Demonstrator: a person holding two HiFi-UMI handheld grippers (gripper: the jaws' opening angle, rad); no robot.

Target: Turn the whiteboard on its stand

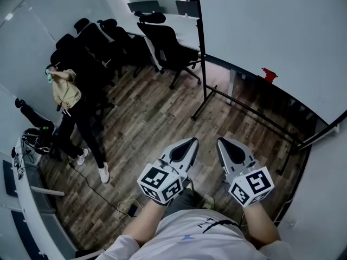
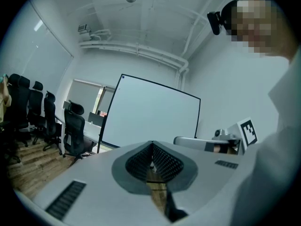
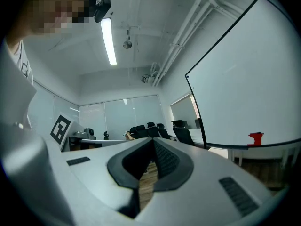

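The whiteboard (image 1: 271,20) is a large white panel in a thin black frame at the upper right; its black stand (image 1: 246,112) has legs spread over the wooden floor. A small red object (image 1: 269,74) sits on its lower edge. Both grippers are held close to my body, short of the stand and touching nothing. My left gripper (image 1: 191,142) is shut and empty, and my right gripper (image 1: 221,142) is shut and empty. The left gripper view shows the whiteboard (image 2: 155,114) ahead beyond the closed tips (image 2: 152,145). In the right gripper view the whiteboard (image 3: 244,88) stands to the right of the tips (image 3: 153,141).
Black office chairs (image 1: 162,42) stand by a white desk (image 1: 181,25) behind the board's left post. A person (image 1: 70,107) stands at the left near more chairs (image 1: 87,47). Cables (image 1: 127,207) lie on the floor near my feet.
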